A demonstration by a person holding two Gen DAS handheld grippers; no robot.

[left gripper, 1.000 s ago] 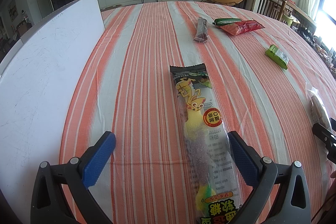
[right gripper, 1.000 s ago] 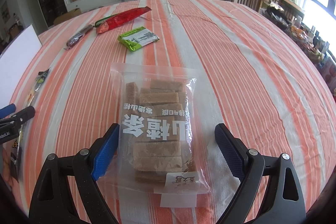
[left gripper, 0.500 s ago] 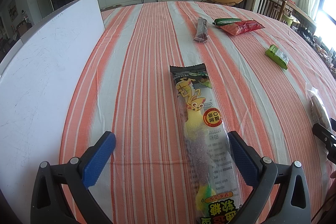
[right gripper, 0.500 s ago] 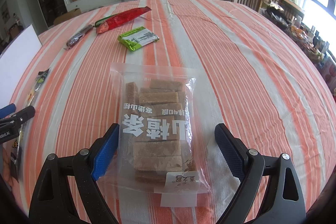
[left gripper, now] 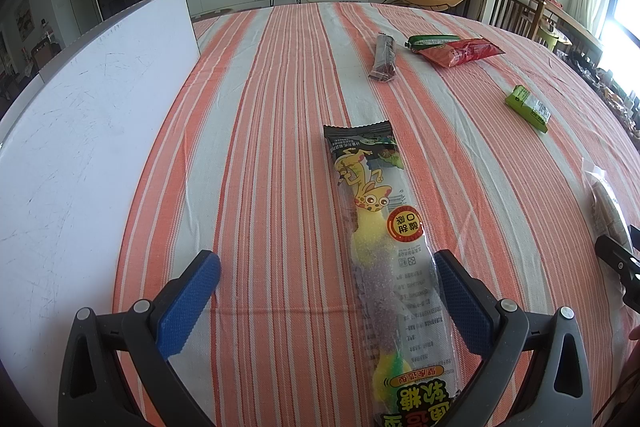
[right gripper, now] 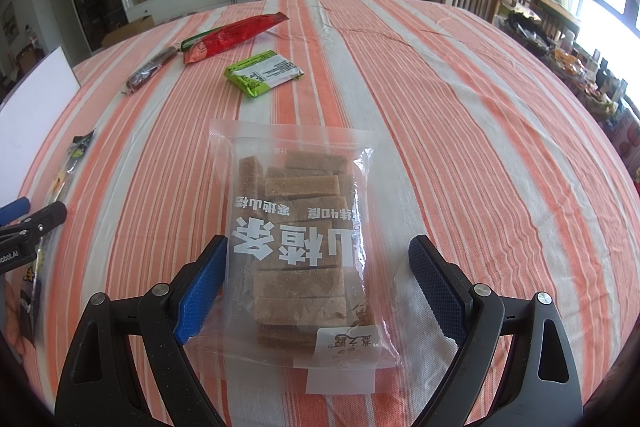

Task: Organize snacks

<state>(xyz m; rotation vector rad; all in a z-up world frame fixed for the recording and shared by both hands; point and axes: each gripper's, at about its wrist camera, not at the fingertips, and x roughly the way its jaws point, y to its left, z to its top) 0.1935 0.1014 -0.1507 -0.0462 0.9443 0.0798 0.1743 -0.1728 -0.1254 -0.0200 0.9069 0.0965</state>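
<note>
My left gripper (left gripper: 326,273) is open over the striped tablecloth. A long gummy candy packet (left gripper: 386,251) with a yellow cartoon figure lies between its fingers, close to the right finger (left gripper: 460,303). My right gripper (right gripper: 318,259) is open, its fingers on either side of a clear bag of brown hawthorn bars (right gripper: 304,239) lying flat. The candy packet also shows at the left edge of the right wrist view (right gripper: 60,183), and the clear bag at the right edge of the left wrist view (left gripper: 606,201).
A white board (left gripper: 80,155) lies along the table's left side. Farther back lie a dark thin packet (left gripper: 383,57), a red packet (left gripper: 460,51) with a green sausage stick (left gripper: 430,39) beside it, and a green packet (left gripper: 528,107). Chairs and a TV unit stand beyond.
</note>
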